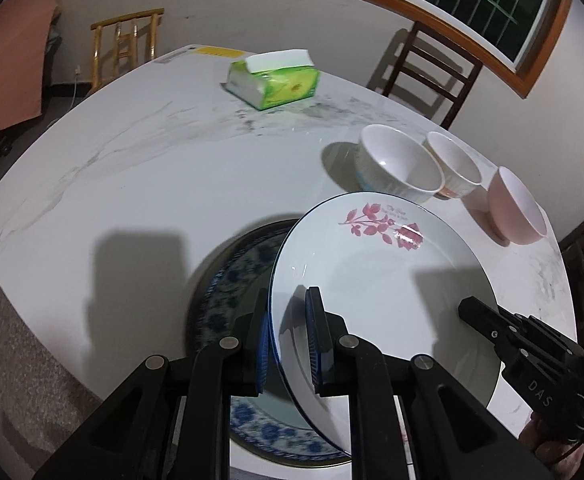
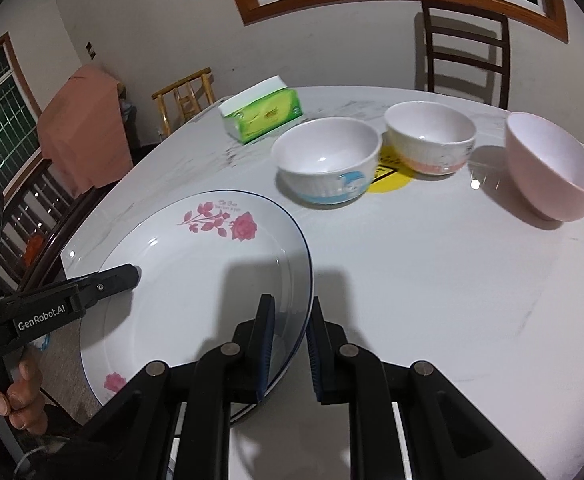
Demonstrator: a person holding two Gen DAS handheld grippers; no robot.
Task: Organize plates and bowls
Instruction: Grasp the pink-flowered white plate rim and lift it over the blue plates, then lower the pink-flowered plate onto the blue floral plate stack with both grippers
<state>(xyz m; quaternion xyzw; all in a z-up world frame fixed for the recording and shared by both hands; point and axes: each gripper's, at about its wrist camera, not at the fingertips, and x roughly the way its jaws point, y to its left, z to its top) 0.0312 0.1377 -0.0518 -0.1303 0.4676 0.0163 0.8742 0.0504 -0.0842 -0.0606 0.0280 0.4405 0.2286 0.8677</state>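
Note:
A white plate with pink roses (image 1: 372, 272) (image 2: 196, 292) is held off the table by both grippers. My left gripper (image 1: 288, 300) is shut on the plate's left rim, which runs between its blue pads. My right gripper (image 2: 291, 308) is shut on the opposite rim. Each gripper shows in the other's view: the right gripper (image 1: 470, 309) and the left gripper (image 2: 132, 273). Under the held plate, a blue-patterned plate (image 1: 232, 276) lies on the marble table (image 1: 132, 168), partly covered. Beyond stand a white bowl with a blue print (image 2: 328, 160), a white bowl with a pink band (image 2: 430, 136) and a pink bowl (image 2: 552, 168).
A green tissue box (image 1: 276, 80) (image 2: 262, 114) sits at the far side of the table. A yellow sticker (image 2: 388, 178) lies between the two white bowls. A dark wooden chair (image 2: 466, 48) and a light wooden chair (image 1: 126, 46) stand against the table. A hand (image 2: 20, 392) grips the left tool.

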